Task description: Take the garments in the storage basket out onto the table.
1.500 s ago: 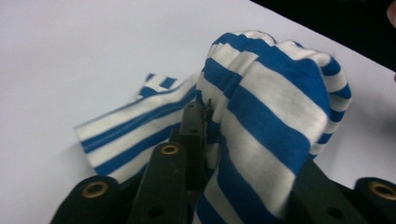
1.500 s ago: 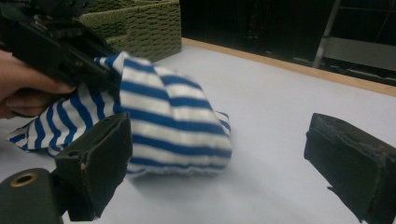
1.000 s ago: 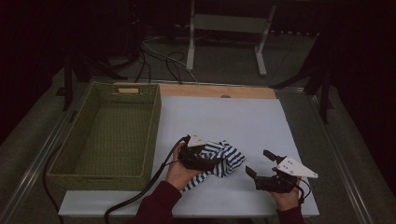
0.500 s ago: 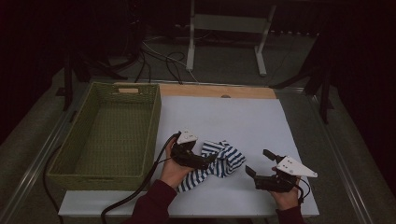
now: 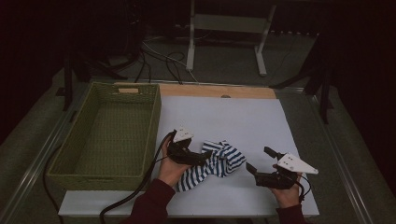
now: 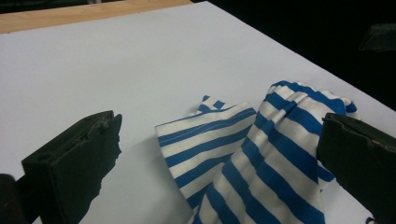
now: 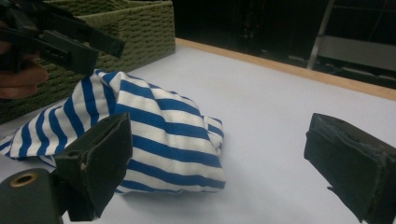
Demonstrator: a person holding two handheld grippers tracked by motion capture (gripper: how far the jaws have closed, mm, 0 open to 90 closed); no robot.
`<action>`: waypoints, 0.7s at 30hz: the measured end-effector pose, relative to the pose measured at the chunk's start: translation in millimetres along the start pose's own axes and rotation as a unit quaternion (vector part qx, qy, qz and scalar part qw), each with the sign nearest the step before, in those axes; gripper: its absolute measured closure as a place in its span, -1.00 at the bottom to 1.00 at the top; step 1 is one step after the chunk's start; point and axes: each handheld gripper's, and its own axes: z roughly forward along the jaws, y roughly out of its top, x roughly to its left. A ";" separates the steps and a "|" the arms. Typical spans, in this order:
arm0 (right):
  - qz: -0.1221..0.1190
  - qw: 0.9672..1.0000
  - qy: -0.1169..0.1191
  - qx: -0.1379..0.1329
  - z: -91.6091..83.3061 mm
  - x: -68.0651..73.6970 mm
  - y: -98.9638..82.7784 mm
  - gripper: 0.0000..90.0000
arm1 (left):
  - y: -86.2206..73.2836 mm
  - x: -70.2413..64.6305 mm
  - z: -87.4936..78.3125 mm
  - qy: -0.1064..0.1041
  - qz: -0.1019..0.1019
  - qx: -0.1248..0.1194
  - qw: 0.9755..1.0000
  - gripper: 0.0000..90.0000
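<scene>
In the high view the blue-and-white striped cloth (image 5: 215, 162) lies crumpled on the white tabletop (image 5: 233, 121), low and just left of centre in the frame. The left gripper (image 5: 201, 157) sits at the cloth's left edge, held by a hand in a dark red sleeve (image 5: 150, 205) that enters from the bottom. Its jaws have just been opening and now stand spread wide; in the left gripper view the cloth (image 6: 252, 154) lies loose between them, close against the jaw at the right of that frame, and neither jaw pinches it.

The right gripper (image 5: 259, 161) rests at the lower right of the high view, a little apart from the cloth's right end, its jaws also spread with nothing between them. In the right gripper view the cloth (image 7: 154, 135) is a bunched heap at centre left, partly hidden behind the near jaw, with the left gripper (image 7: 70, 44) above it at the upper left.

A green woven basket (image 5: 70, 163) takes up the left of the high view, its long wall running just beside the left hand, and the gripper's black cable (image 5: 130, 196) trails down along that wall. A bare wooden strip (image 5: 215, 91) edges the tabletop's far side. Beyond it, at the top of the frame, stand a pale metal stand (image 5: 224, 28) and loose cables (image 5: 163, 58) on the dim floor.
</scene>
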 end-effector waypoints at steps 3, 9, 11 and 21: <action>0.005 1.000 -0.006 0.013 2.3 -1.5 3.4 -0.83 | 0.1 1.1 -1.8 0.004 0.002 -0.003 1.000 -1.00; 0.005 1.000 -0.006 0.020 7.7 -5.5 11.7 -0.83 | 0.0 5.8 -3.0 0.015 -0.002 -0.006 1.000 -1.00; 0.006 1.000 -0.007 0.020 9.6 -7.3 15.1 -0.83 | 0.3 6.8 -3.3 0.016 -0.005 -0.008 1.000 -1.00; 0.007 1.000 -0.009 0.022 25.6 -13.2 34.8 -0.83 | 1.2 8.4 -5.7 0.023 -0.004 -0.012 1.000 -1.00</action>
